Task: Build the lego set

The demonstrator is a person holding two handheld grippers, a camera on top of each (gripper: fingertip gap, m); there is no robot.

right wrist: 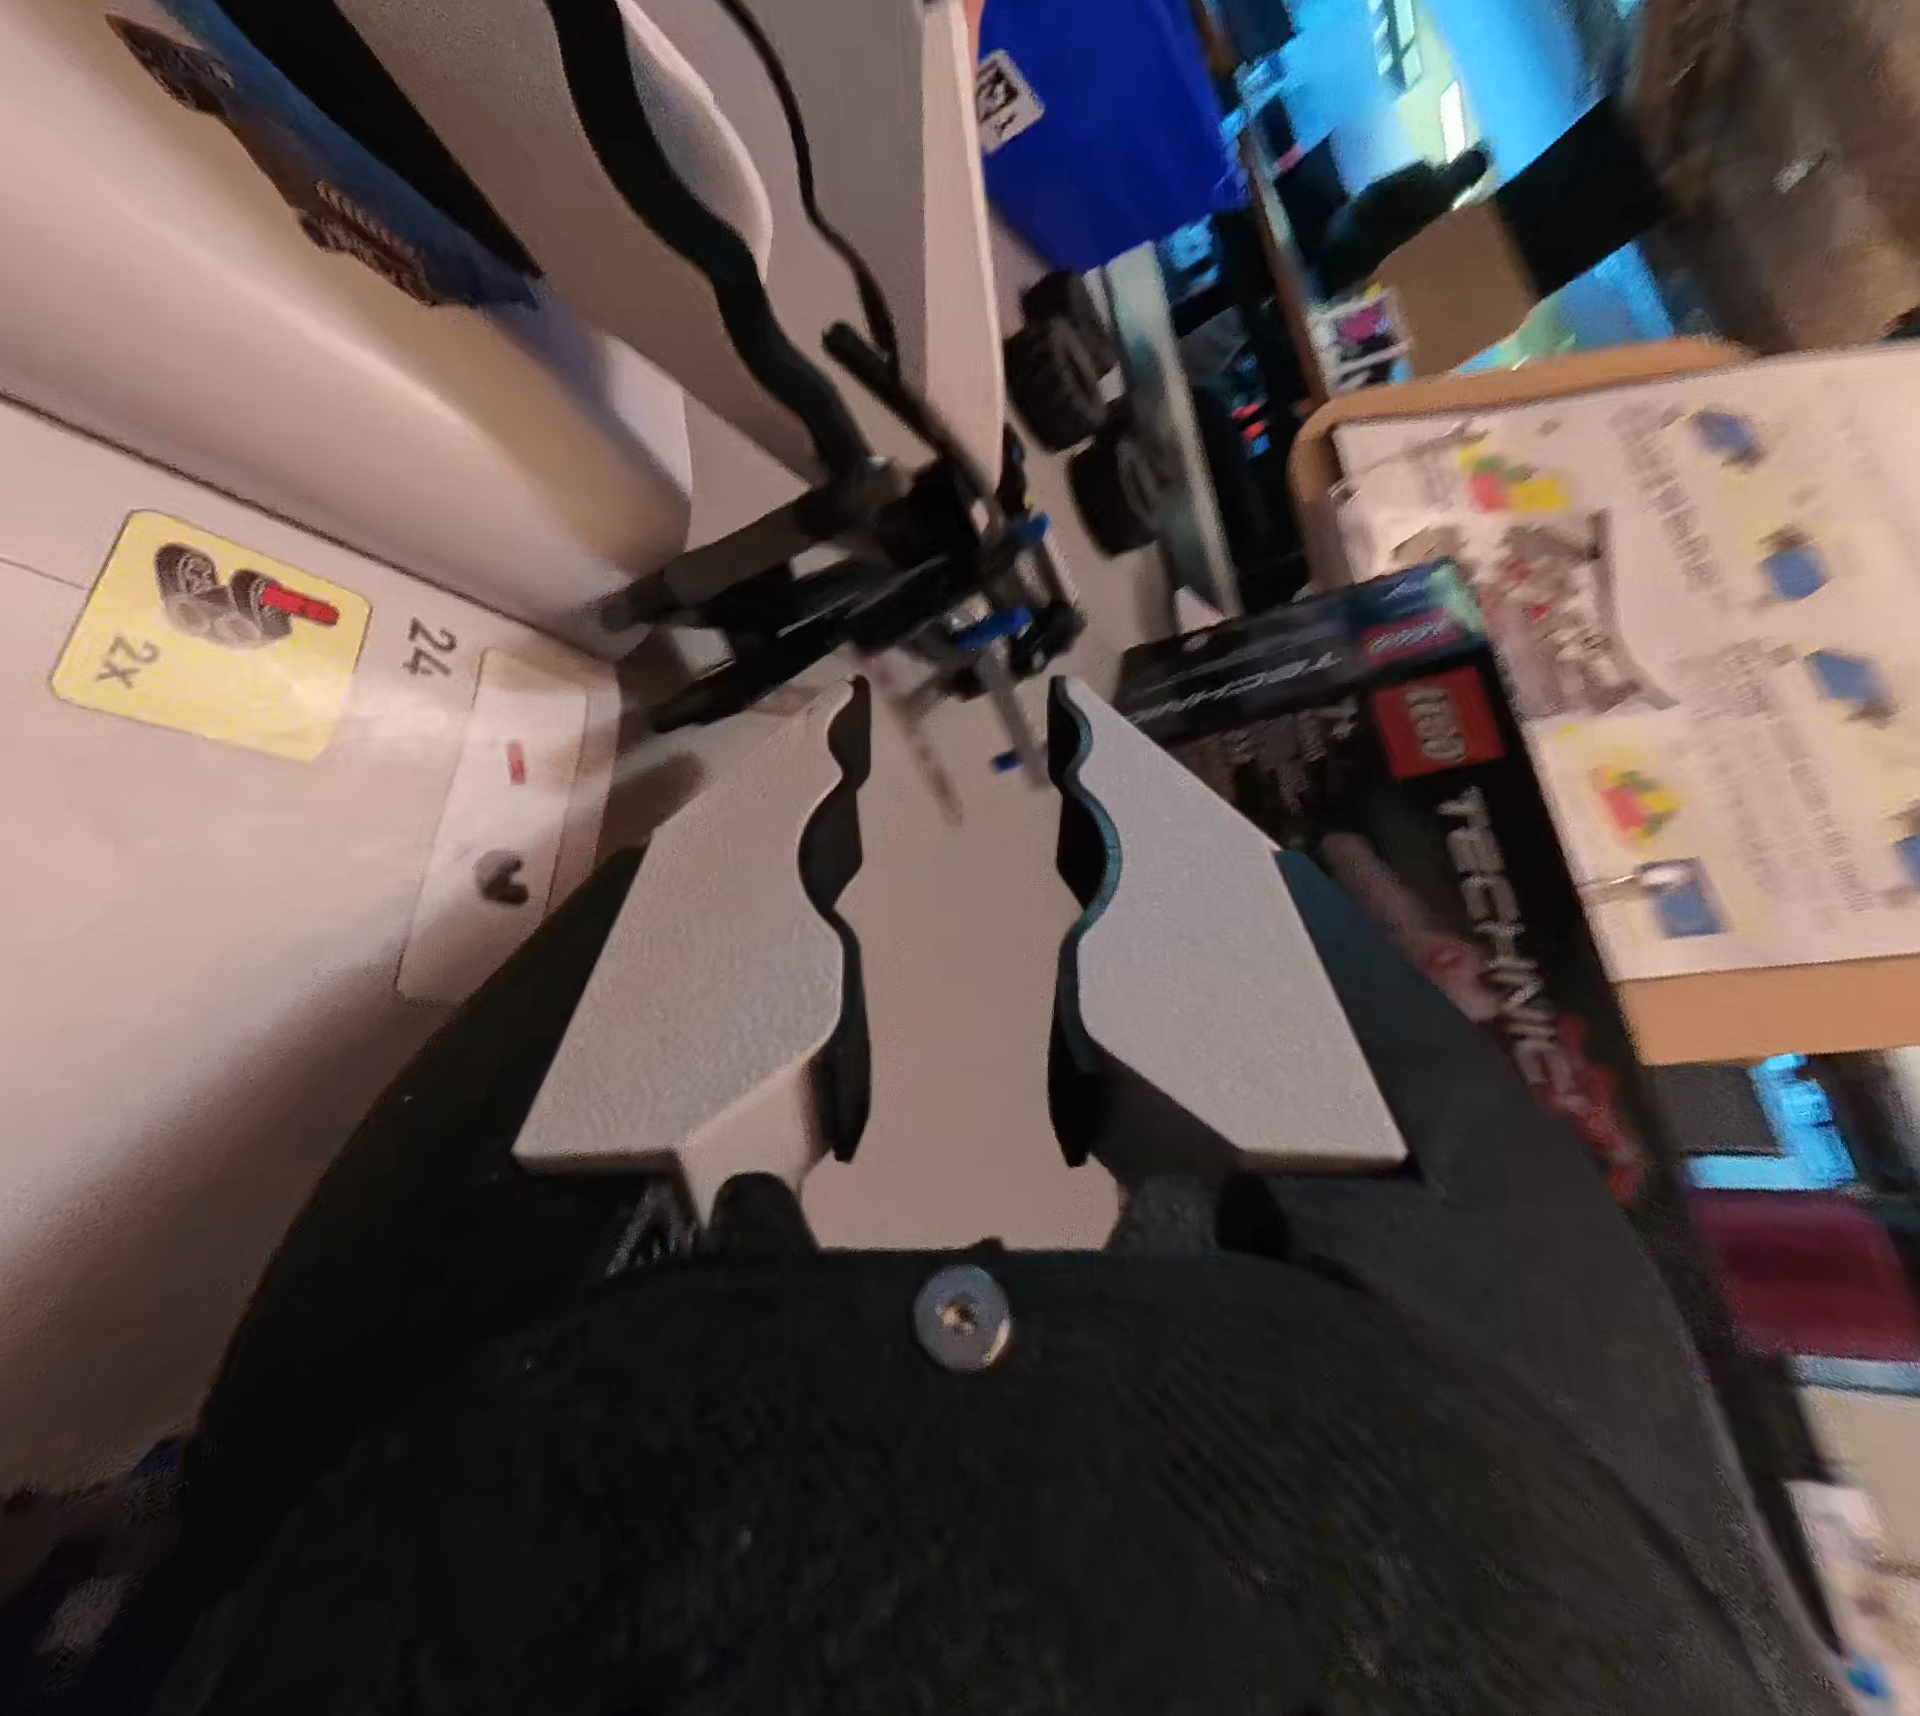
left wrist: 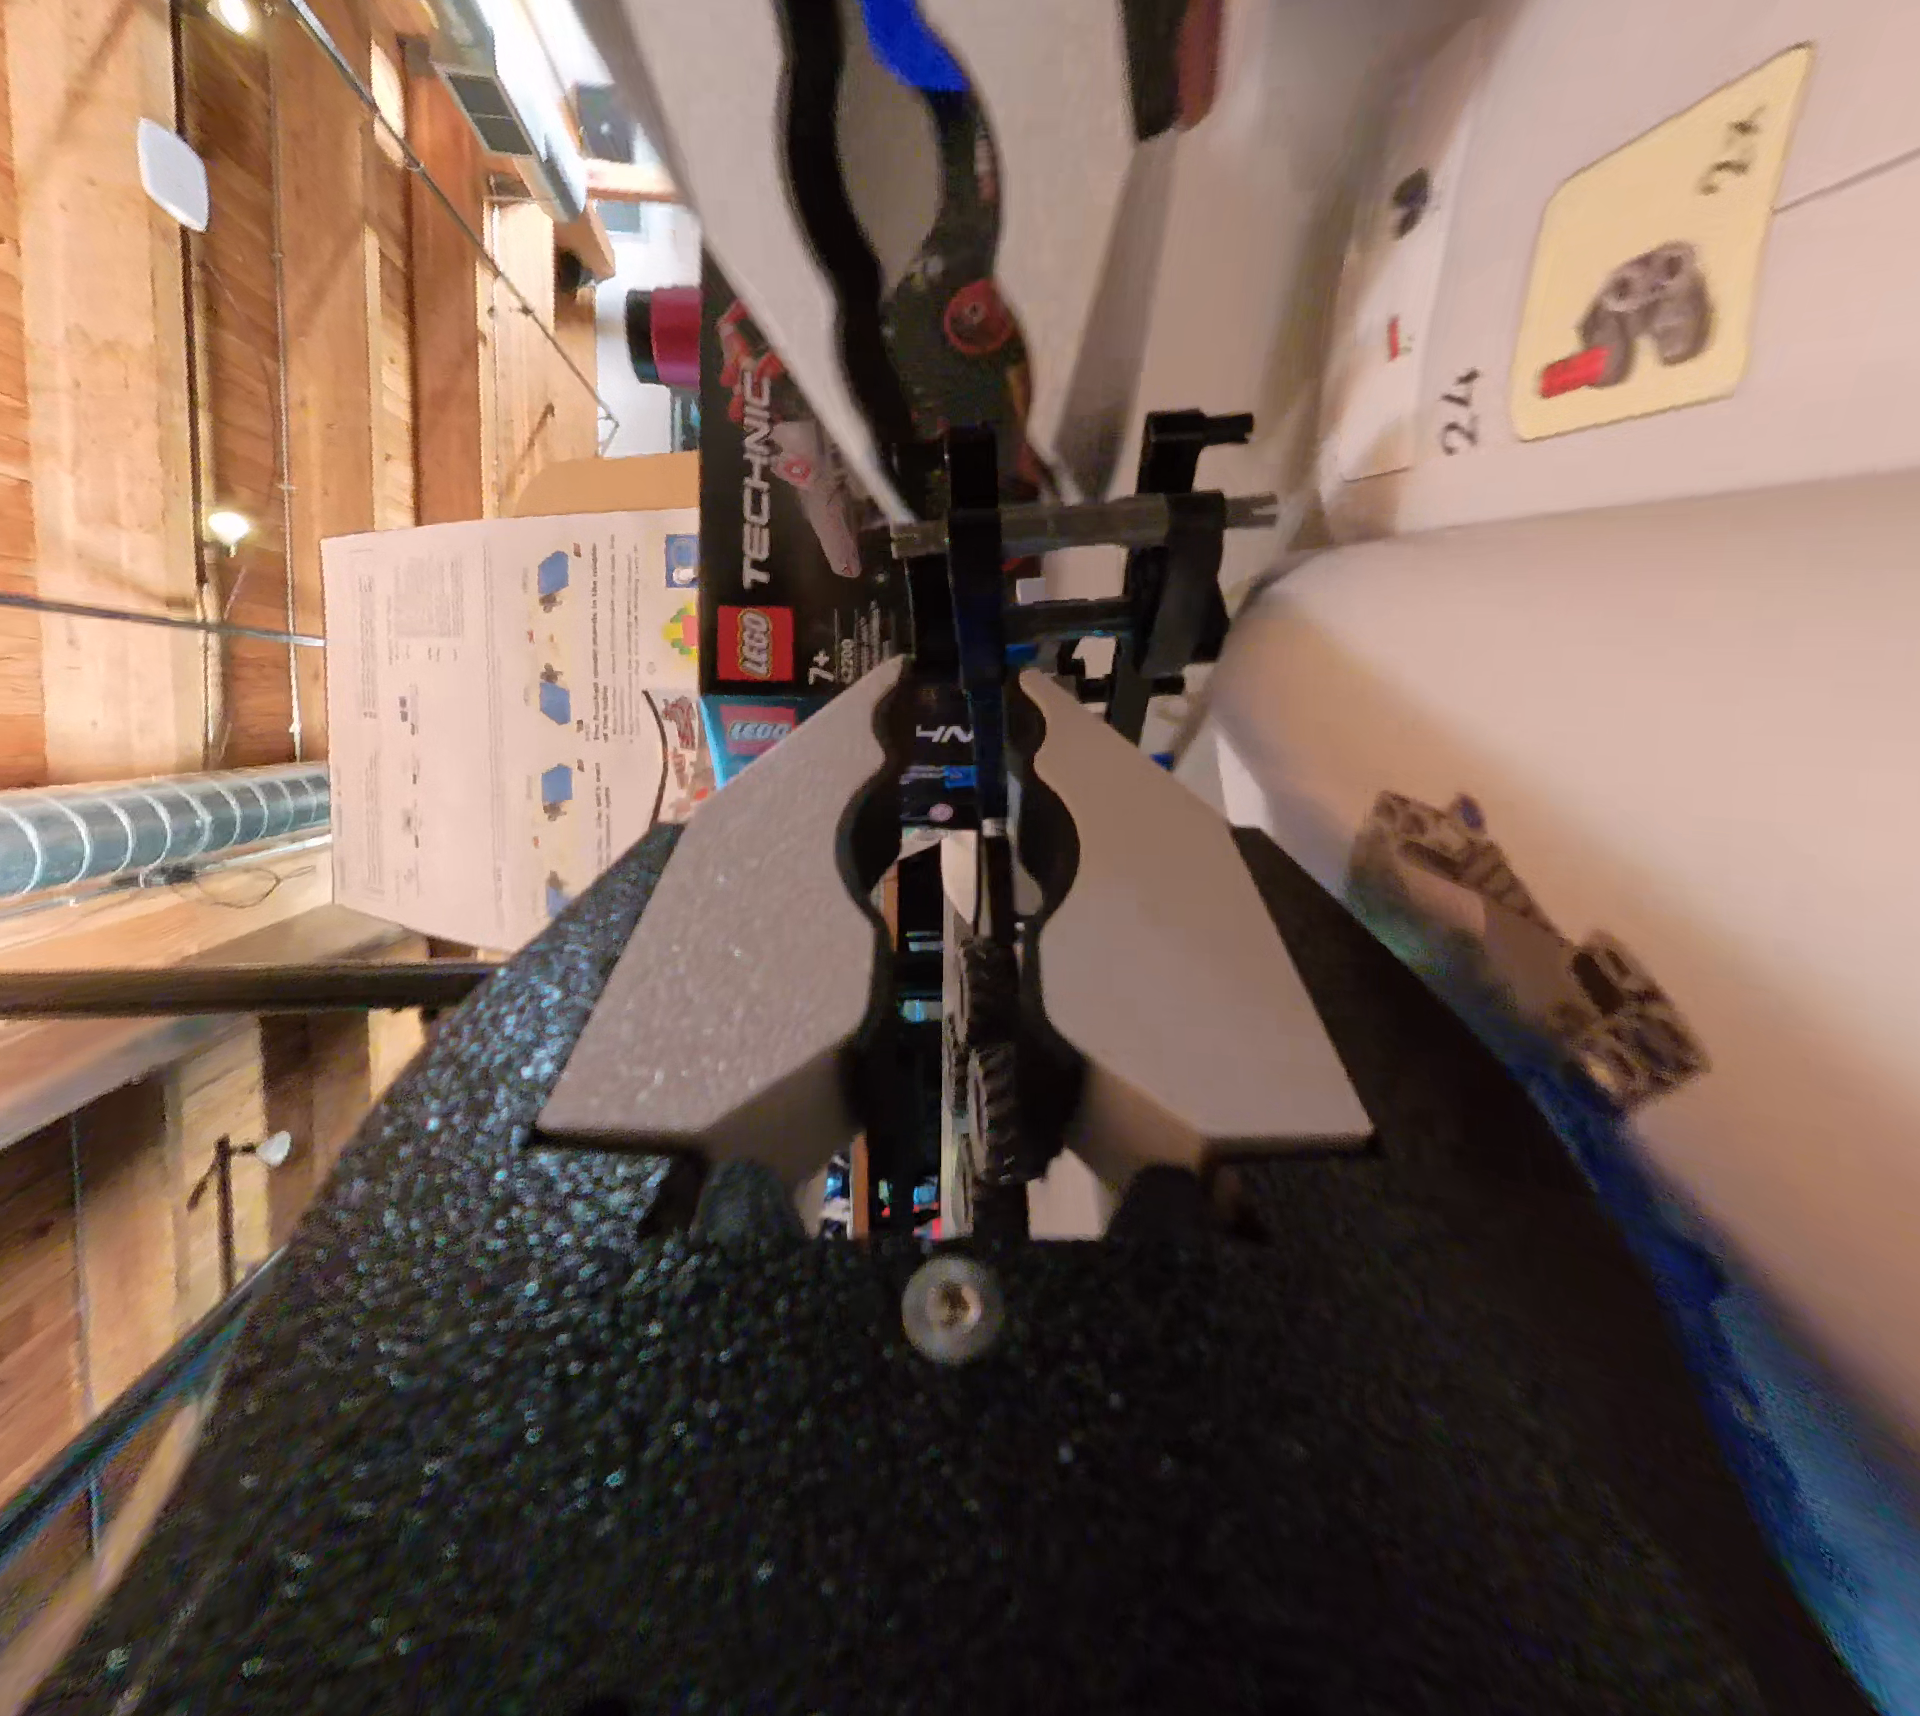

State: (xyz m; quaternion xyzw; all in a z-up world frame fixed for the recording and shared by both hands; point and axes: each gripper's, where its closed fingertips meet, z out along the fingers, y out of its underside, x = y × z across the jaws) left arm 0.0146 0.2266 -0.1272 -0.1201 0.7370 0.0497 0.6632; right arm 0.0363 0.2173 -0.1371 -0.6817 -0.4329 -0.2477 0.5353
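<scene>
My left gripper [left wrist: 961,674] is shut on a black lego frame [left wrist: 1174,586] with grey axles and blue pins, and small black toothed parts [left wrist: 987,1074] show between its fingers. In the right wrist view the same frame [right wrist: 883,586] hangs from the left gripper's fingers [right wrist: 883,108], which come in from the top. My right gripper [right wrist: 956,700] is open and empty, its tips just short of the frame. In the left wrist view one of its fingers [left wrist: 727,108] reaches down to the frame's top axle.
The open instruction booklet [left wrist: 1662,243] lies under both grippers and also shows in the right wrist view [right wrist: 208,627]. The black lego box [right wrist: 1455,814] and a printed sheet on cardboard [right wrist: 1714,679] stand behind. Black tyres [right wrist: 1081,399] lie on the white table. Less than 4 cm separates the two grippers' tips.
</scene>
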